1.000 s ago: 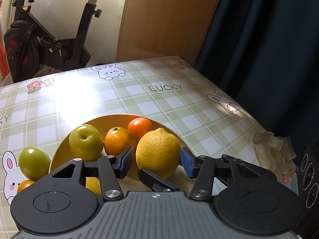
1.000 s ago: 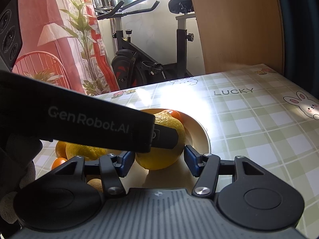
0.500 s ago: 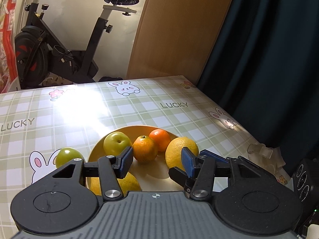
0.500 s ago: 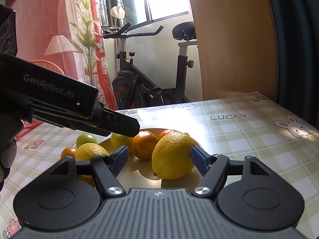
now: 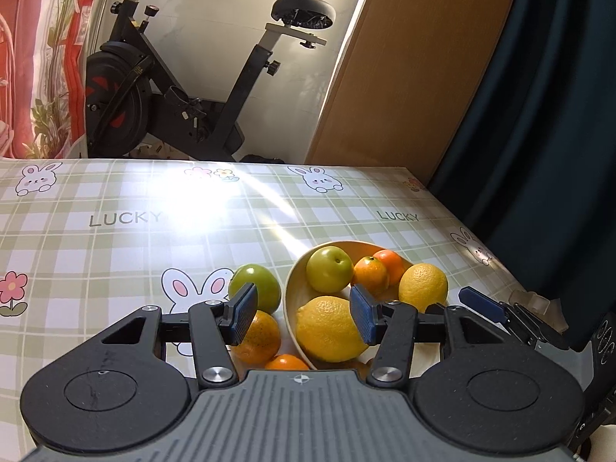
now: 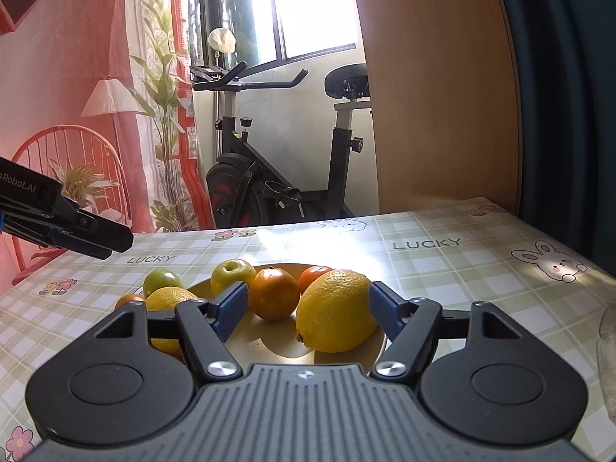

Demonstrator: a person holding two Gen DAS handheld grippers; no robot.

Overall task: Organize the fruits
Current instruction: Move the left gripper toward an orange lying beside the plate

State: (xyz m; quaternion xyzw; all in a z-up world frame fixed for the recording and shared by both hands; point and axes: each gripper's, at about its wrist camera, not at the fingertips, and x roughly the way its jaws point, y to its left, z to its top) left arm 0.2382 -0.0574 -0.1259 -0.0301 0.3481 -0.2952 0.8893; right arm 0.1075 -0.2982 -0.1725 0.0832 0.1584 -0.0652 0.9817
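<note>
A large lemon is seen in the bowl at the frame centre, between the spread jaws of the right gripper, untouched. The left gripper is held apart too, empty.

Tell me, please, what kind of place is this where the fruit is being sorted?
Most likely a room in a home, not a lab or shop. An exercise bike stands by the window, and the table wears a checked cloth printed with bunnies. A floor lamp and potted plant fit that too.

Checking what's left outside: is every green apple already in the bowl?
No, one green apple sits on the tablecloth beside the bowl.
</note>
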